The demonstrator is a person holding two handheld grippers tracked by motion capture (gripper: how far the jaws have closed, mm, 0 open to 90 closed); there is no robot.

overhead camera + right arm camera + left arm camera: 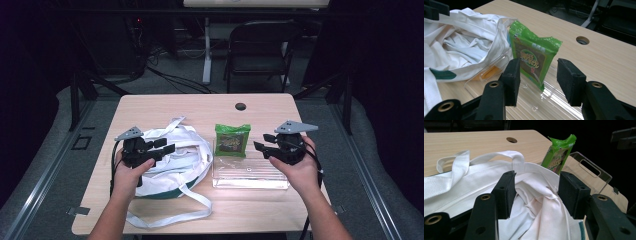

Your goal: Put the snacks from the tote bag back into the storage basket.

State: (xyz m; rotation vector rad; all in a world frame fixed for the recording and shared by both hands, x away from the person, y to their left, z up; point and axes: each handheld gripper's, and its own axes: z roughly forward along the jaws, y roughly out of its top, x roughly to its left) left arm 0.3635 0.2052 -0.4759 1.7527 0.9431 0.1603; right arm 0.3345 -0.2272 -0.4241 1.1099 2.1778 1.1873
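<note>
**Tongs apart over bag and snack packet**

Left tongs (167,146) released, jaws spread above the crumpled cloth of the white tote bag (175,160), pads clear of the fabric in the left gripper view. Right tongs (260,146) released too, jaws wide, with the green snack packet (534,60) just beyond and between them, untouched. Packet propped upright at the far edge of the clear plastic tray (250,175), label towards the person. Tray flat on the wooden counter (200,107), its left end just beside the bag, partly under the bag's rim in the right gripper view. Bag handles (454,165) splayed across the counter.
</note>
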